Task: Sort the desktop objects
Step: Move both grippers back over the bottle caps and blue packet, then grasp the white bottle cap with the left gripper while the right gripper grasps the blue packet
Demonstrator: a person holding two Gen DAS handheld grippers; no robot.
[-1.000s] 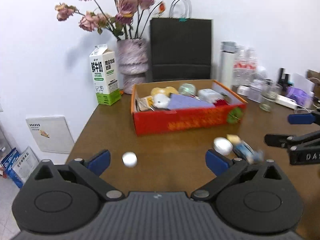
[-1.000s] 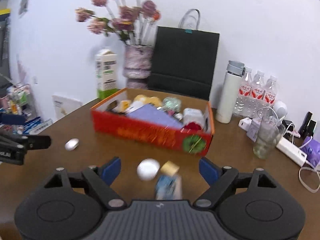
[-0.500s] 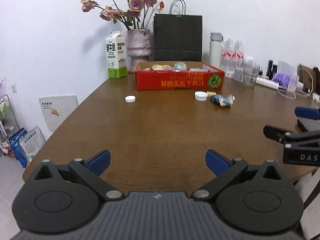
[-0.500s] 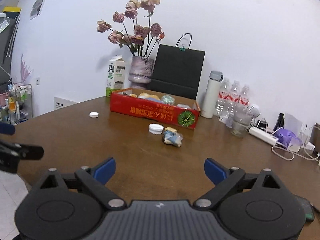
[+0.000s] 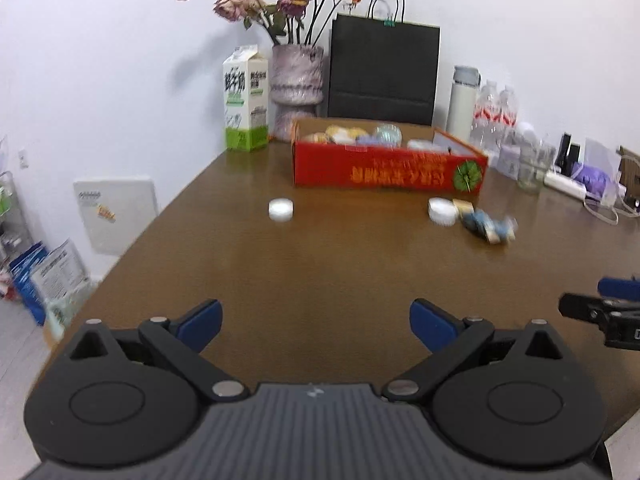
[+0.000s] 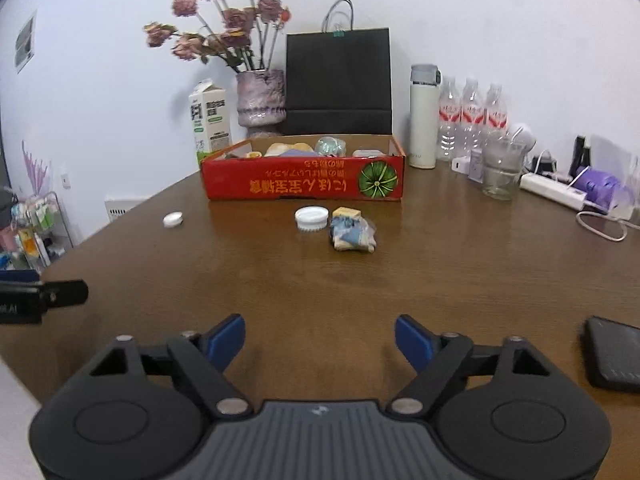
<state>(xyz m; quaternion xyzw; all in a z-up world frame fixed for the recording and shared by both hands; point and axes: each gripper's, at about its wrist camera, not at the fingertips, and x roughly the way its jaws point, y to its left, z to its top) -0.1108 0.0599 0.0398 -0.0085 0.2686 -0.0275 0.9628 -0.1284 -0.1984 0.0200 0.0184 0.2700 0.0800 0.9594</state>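
A red cardboard box (image 5: 388, 170) (image 6: 304, 180) holding several small items stands at the back of the brown table. In front of it lie a small white cap (image 5: 281, 209) (image 6: 173, 219), a bigger ribbed white lid (image 5: 442, 210) (image 6: 311, 218), and a crumpled blue and yellow packet (image 5: 486, 224) (image 6: 352, 232). My left gripper (image 5: 316, 322) is open and empty over the near table. My right gripper (image 6: 320, 338) is open and empty, well short of the lid and packet. The right gripper's tips show in the left wrist view (image 5: 600, 308).
A milk carton (image 5: 245, 98), a vase of dried roses (image 5: 297, 84) and a black paper bag (image 5: 384, 68) stand behind the box. A white flask (image 6: 424, 116), water bottles, a glass (image 6: 498, 168) and a power strip are at back right. A black phone (image 6: 614, 358) lies near right.
Both grippers pulled far back from the box, then came forward again somewhat. The objects look larger than half a second ago. Both stay open and empty.
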